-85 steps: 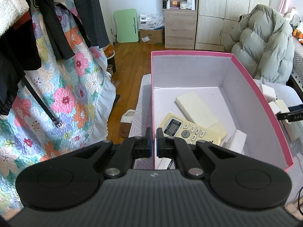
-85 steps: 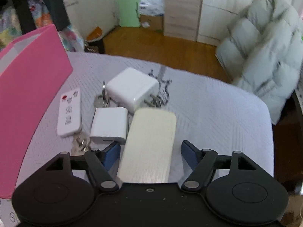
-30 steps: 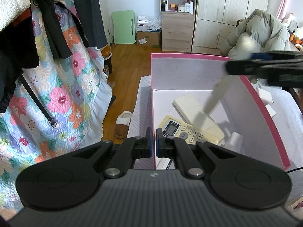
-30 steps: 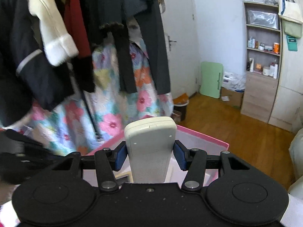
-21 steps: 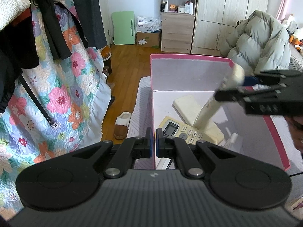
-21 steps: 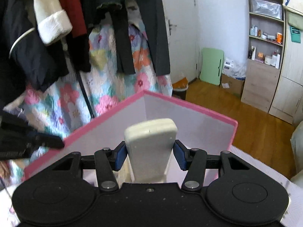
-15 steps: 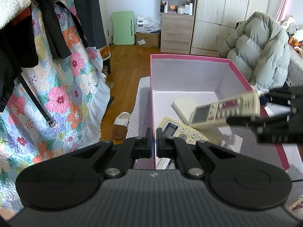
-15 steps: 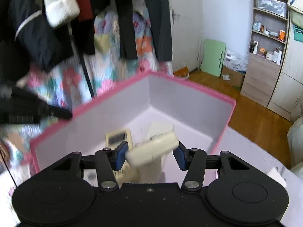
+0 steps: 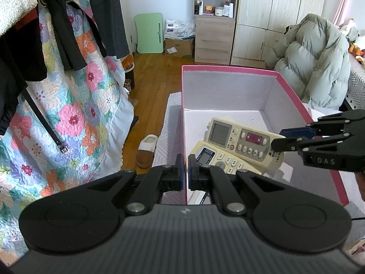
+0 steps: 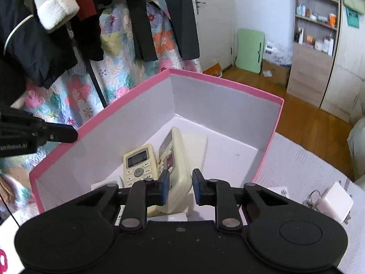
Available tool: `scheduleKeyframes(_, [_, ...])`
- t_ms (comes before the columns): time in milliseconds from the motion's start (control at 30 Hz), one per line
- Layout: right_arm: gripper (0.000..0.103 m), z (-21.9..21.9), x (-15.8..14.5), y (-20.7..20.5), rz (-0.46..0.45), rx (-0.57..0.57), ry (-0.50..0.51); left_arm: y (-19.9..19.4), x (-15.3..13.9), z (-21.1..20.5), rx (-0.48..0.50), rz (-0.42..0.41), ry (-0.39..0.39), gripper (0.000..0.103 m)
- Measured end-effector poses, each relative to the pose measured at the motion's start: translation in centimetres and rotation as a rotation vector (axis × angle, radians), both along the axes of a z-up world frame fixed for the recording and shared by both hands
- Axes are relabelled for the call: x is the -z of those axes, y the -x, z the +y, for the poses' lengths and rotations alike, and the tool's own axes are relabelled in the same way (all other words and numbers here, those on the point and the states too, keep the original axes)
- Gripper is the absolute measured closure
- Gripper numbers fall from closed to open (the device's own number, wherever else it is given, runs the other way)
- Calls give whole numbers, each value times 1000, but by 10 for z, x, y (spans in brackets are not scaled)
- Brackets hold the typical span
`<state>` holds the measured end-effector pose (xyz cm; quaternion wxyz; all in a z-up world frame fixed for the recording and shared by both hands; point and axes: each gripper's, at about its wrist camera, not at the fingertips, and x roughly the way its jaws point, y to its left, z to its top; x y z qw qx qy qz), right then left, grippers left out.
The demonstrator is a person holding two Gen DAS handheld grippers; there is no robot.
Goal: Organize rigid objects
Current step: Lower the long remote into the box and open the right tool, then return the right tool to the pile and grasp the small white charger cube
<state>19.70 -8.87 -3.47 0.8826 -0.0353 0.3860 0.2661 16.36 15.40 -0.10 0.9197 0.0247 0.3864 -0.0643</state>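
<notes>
Shows a cream remote [image 9: 241, 139] [image 10: 176, 159] with a pink display lying inside the pink box [image 9: 228, 91] [image 10: 216, 105], screen up, slanting across a second cream remote [image 9: 219, 157] [image 10: 139, 162] that sits nearer the box's front wall. Partly covers a third, plain cream remote [image 10: 196, 141] towards the box's back wall.

Places the right gripper [image 9: 282, 137] [image 10: 180, 187] over the box's right wall, tipped downward, with the near end of the pink-display remote between its blue pads [image 10: 164, 187]. Catches those jaws just after closing further; cannot tell whether the pads press on the remote or stand free of it.

Finds the left gripper [image 9: 185, 175] clenched on the box's front wall, at the left corner, with one pad inside and one outside.

Sets the box on a white bed cover [image 10: 308, 159]. Leaves a white charger [image 10: 335, 198] and a bunch of keys [image 10: 312, 196] on that cover outside the box's right wall. Includes, beyond the box's left wall, a flowered quilt [image 9: 75, 114] hanging under dark clothes and a slipper [image 9: 147, 150] on the wooden floor; past the box's far right corner, a pale puffy coat [image 9: 314, 52].
</notes>
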Motion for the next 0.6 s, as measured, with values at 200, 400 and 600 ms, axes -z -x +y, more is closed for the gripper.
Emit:
scheduleKeyframes(200, [75, 1, -10, 15, -99, 73, 109, -1, 1, 1, -1, 0, -4, 101])
scheduleKeyframes(400, [68, -48, -33, 37, -92, 119, -42, -1, 1, 1, -2, -2, -12, 101])
scheduleKeyframes(600, [58, -103, -31, 57, -120, 217, -82, -1, 1, 1, -5, -3, -15, 101])
